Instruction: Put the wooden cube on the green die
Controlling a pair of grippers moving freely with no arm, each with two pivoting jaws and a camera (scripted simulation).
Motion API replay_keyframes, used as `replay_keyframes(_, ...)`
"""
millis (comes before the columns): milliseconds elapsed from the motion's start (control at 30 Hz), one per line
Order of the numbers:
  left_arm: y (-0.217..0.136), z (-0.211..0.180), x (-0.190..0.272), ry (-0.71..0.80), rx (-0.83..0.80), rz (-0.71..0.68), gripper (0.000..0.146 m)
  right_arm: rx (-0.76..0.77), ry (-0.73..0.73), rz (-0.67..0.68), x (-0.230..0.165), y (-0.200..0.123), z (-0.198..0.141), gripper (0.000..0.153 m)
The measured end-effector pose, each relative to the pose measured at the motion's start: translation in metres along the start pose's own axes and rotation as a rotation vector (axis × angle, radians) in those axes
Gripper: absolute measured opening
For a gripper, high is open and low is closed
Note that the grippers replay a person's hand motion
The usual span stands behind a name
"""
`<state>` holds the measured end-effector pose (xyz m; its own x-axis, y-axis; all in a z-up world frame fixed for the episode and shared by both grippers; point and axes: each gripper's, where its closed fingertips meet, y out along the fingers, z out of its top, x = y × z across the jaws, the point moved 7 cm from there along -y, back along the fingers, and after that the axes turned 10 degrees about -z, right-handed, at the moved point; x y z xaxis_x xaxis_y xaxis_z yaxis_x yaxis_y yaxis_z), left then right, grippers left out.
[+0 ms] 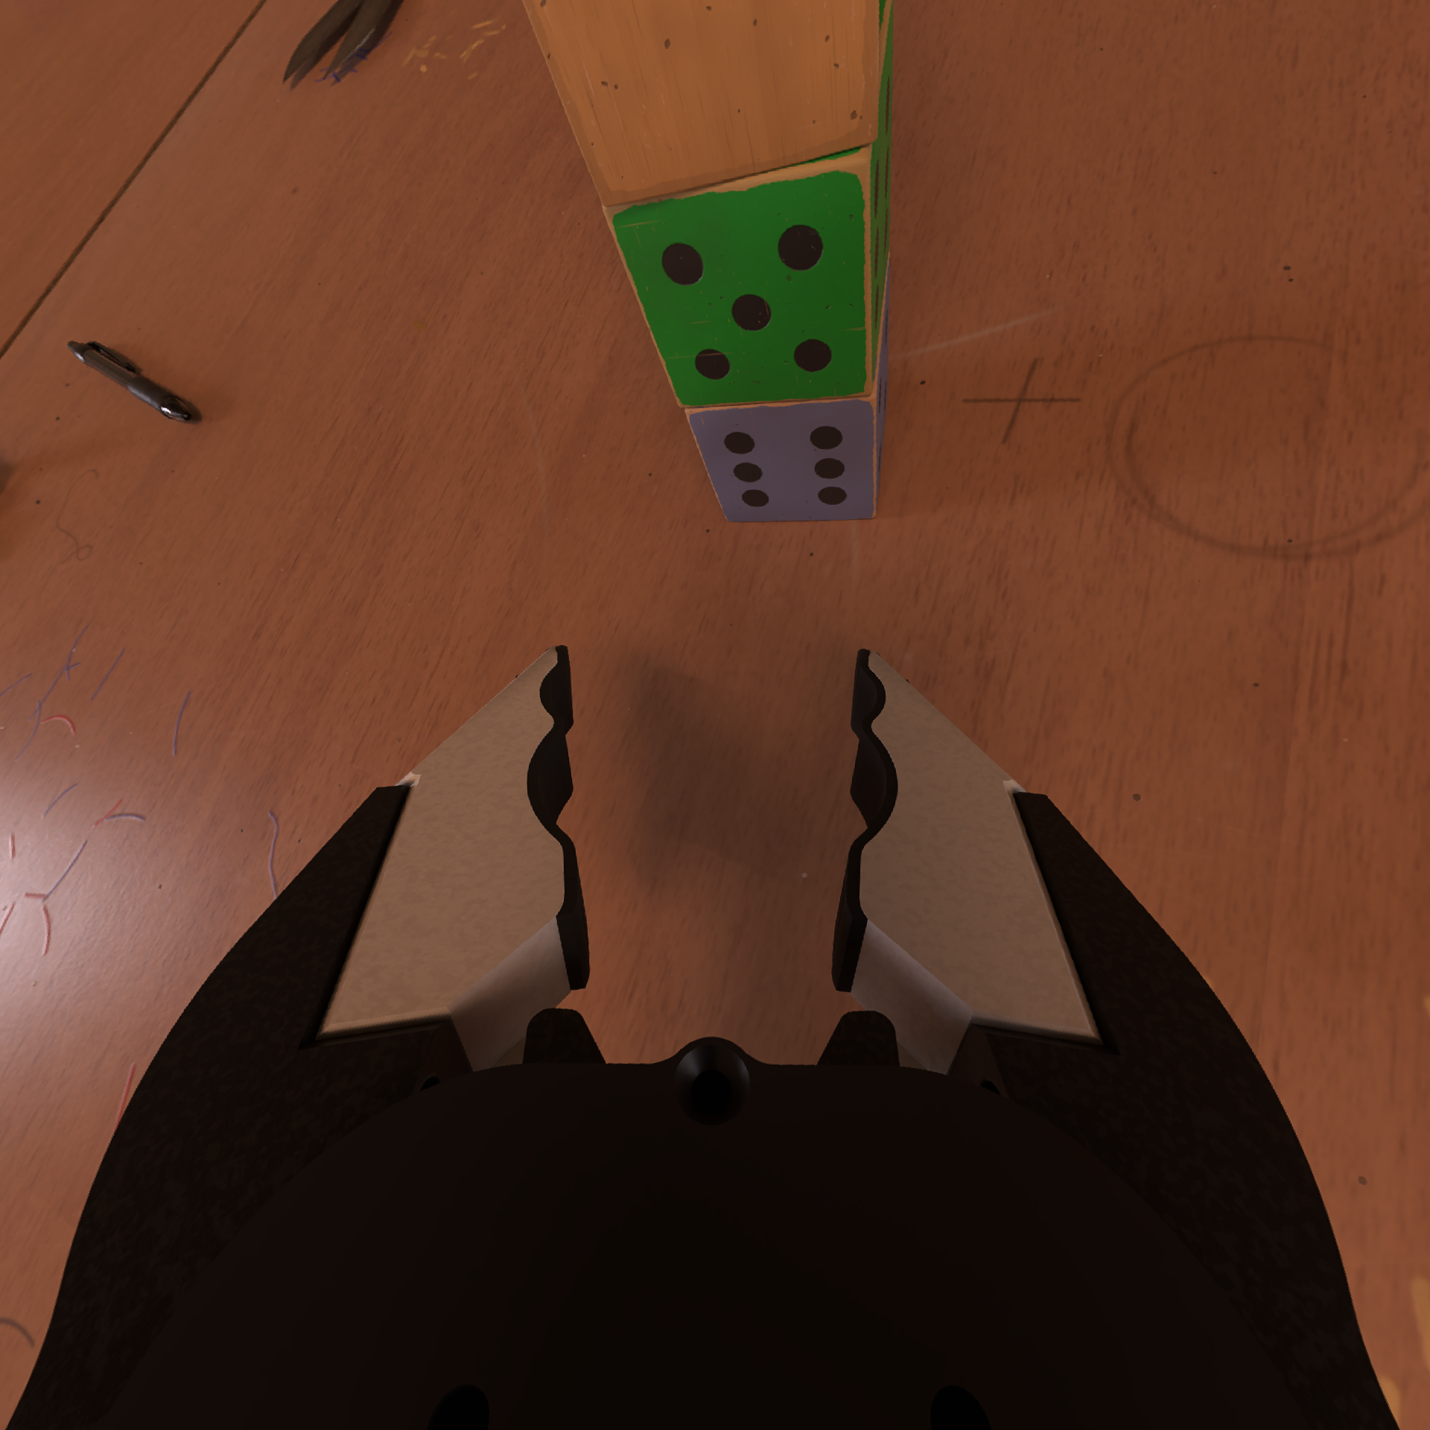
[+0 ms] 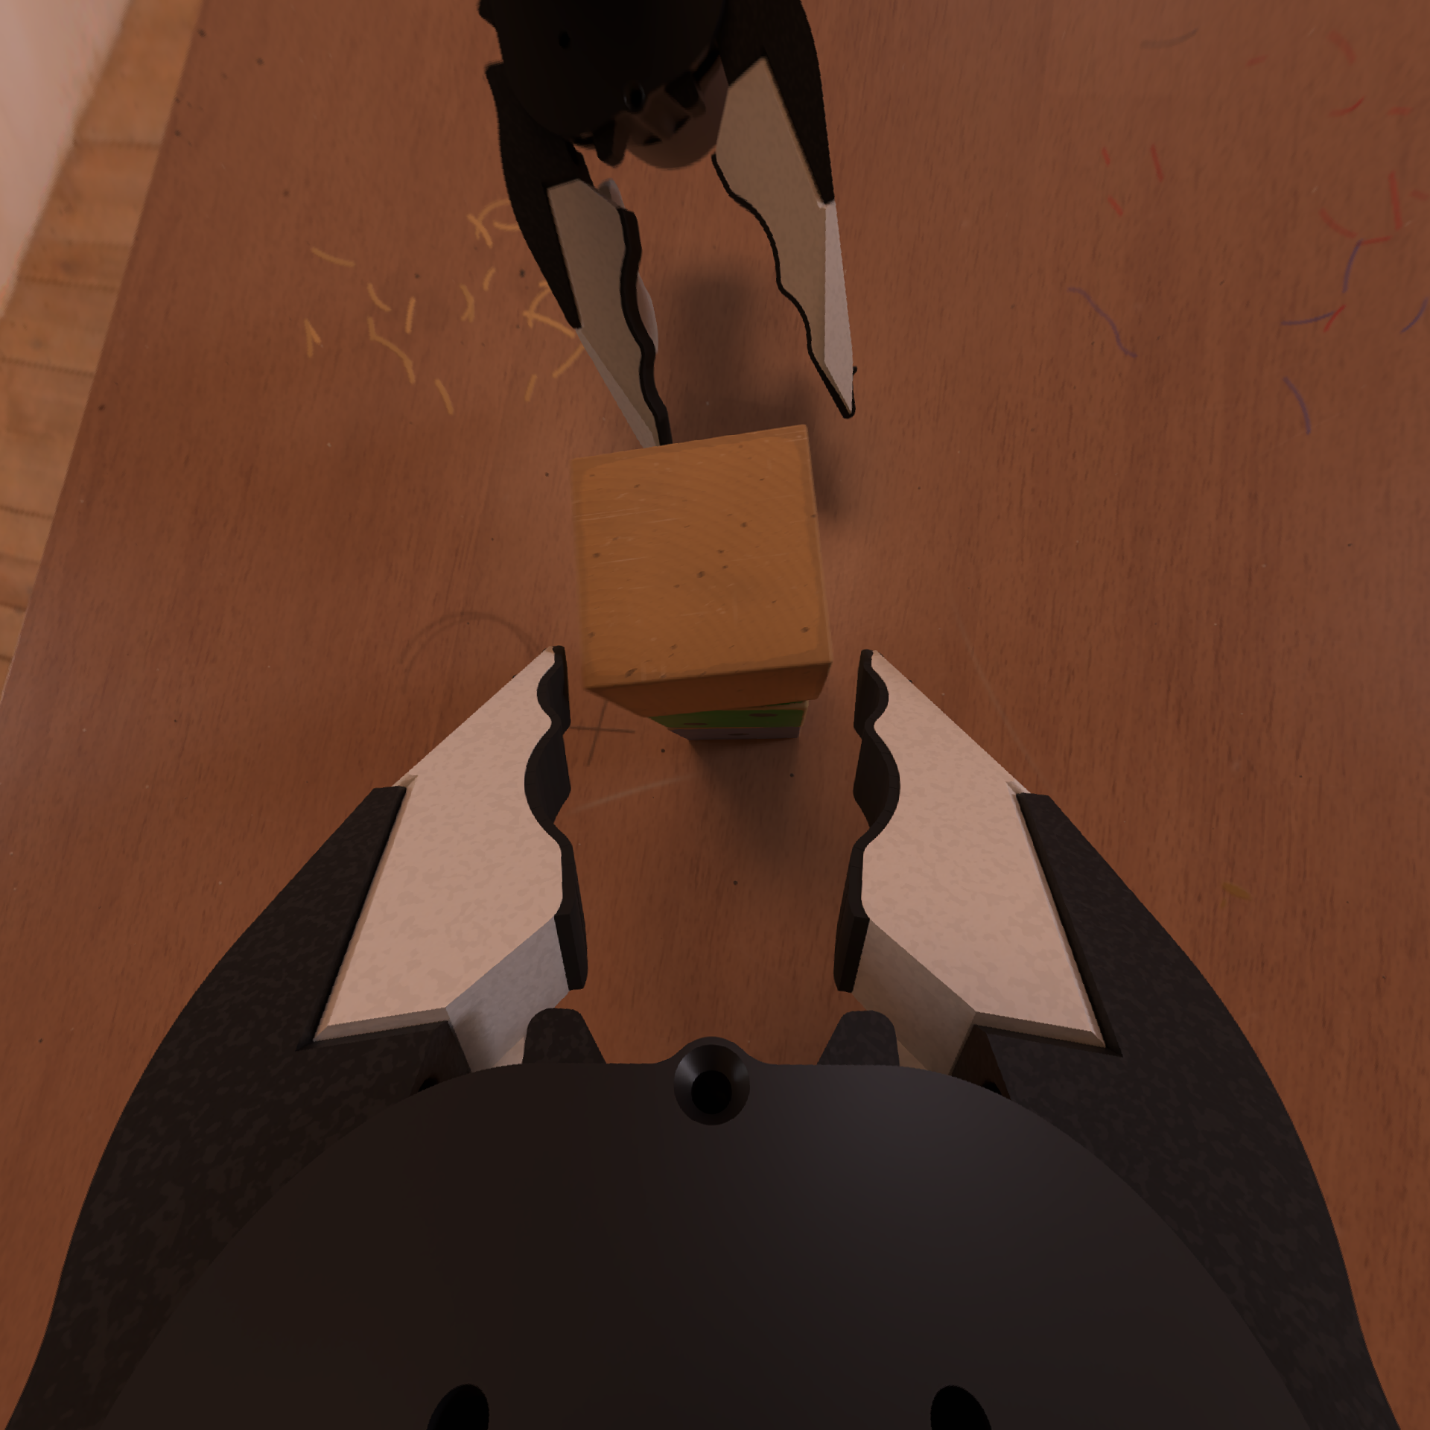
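- While the wooden table (image 1: 1161, 696) fills both views from edge to edge, its brown top carries scattered pen scribbles, a faint ring stain (image 1: 1269, 449) and a small pencilled cross (image 1: 1021, 400) beside the stack.
- Next in size, the right gripper (image 2: 710, 658) points down at the stack from above, its jaws spread wide and holding nothing; the fingertips flank the near lower edge of the wooden cube without touching it.
- Similarly, the left gripper (image 1: 712, 654) hangs over bare tabletop a little short of the stack, jaws parted wide and empty (in the right wrist view it shows at the far side (image 2: 754, 418), one fingertip close behind the cube's far edge).
- Topmost of the stack, the wooden cube (image 1: 712, 85) sits squarely on the green die, faces nearly flush; seen from above it hides almost everything beneath it (image 2: 700, 557).
- Below it, the green die (image 1: 747, 298) shows a five-pip face toward the left gripper and rests on a third block.
- At the bottom, a lilac die (image 1: 785, 460) stands on the table, six pips facing the left gripper.
- Smallest, a dark pen-like object (image 1: 133, 381) lies on the table well off to the left of the stack.
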<state>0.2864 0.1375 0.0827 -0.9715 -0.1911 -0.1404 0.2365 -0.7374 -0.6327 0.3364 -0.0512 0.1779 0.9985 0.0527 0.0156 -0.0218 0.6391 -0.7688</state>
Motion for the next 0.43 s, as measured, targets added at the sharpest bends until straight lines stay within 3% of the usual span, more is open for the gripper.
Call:
replay_keyframes(133, -0.005, 0.002, 0.000, -0.004, 0.023, 0.010, 0.073, 0.148, -0.018, -0.054, -0.015, -0.022, -0.010, 0.080)
replay_keyframes(267, -0.013, 0.007, -0.002, -0.023, 0.057, 0.026, 0.073, 0.343, 0.008, -0.153, -0.028, -0.050, -0.041, 0.080)
replay_keyframes(433, -0.029, 0.015, -0.009, -0.100, 0.029, 0.105, 0.073, 0.387, 0.147, -0.268, -0.017, -0.085, -0.076, 0.077)
